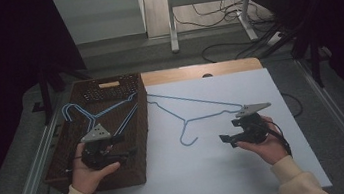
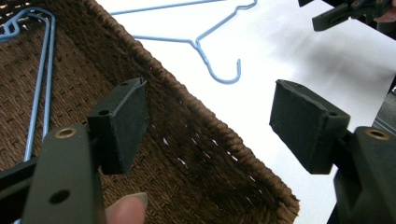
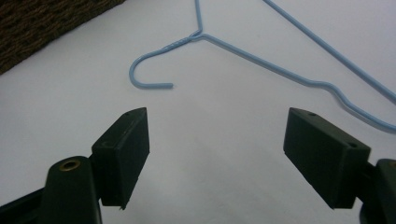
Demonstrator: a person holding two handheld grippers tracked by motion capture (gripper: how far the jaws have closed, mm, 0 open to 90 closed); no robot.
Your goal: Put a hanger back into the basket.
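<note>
Left gripper (image 1: 126,155) hovers over the brown woven wicker basket (image 1: 141,167), jaws spread wide, nothing between them. One light-blue wire hanger (image 1: 93,117) lies inside the basket, toward its 11 o'clock corner. Right gripper (image 1: 226,139) hovers over the white counter (image 1: 195,174) at about 4 o'clock, jaws wide too, gripping nothing. Second light-blue wire hanger (image 1: 190,115) lies flat mid-counter, hook end at 6 o'clock, just beside the basket wall, near the right gripper at its 10 o'clock.
</note>
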